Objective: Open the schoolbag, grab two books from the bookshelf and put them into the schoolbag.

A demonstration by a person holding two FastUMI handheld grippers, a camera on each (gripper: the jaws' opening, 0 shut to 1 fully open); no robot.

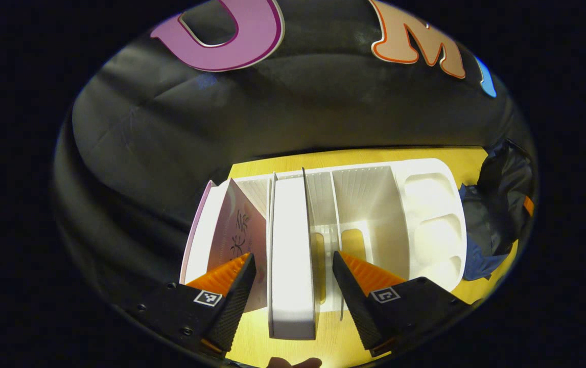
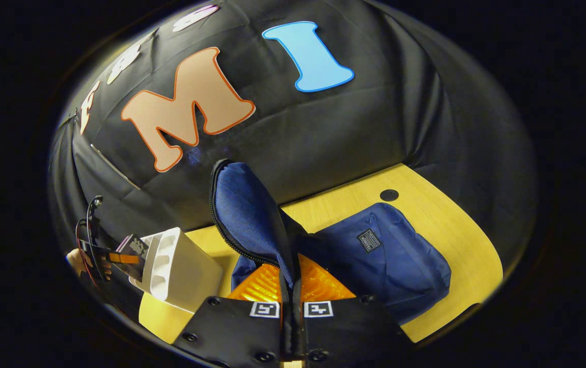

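Black cloth forms the booth's wall behind a yellow wooden table point(image 1: 359, 157).

In the left gripper view, a white plastic bookshelf point(image 1: 425, 204) stands on the table, running from the table's left part toward its right edge, with upright dividers and three shallow rounded trays at its right end. A white book point(image 1: 291, 255) stands upright in one slot, its near edge sticking out toward the camera. Just beside it, on its left, a second book point(image 1: 239, 225) with a pinkish cover and dark handwriting-like marks leans tilted against the shelf's left end. The left gripper point(image 1: 293, 286) has its fingers spread wide apart, one on each side of the white book, neither touching it. At the table's right edge, past the shelf, lies the dark blue schoolbag point(image 1: 497, 220).

In the right gripper view, the schoolbag point(image 2: 390, 260) lies on the table near the right edge, its small label patch facing up. The right gripper point(image 2: 291, 294) has its fingers pressed together on the bag's flap point(image 2: 247, 209), a blue panel edged with a zipper, and holds it lifted upright above the bag. To the left stands the bookshelf point(image 2: 180, 266), close beside the bag. Farther left, the left gripper point(image 2: 119, 255) shows with a hand point(image 2: 75, 260) behind it, next to the shelf's end.
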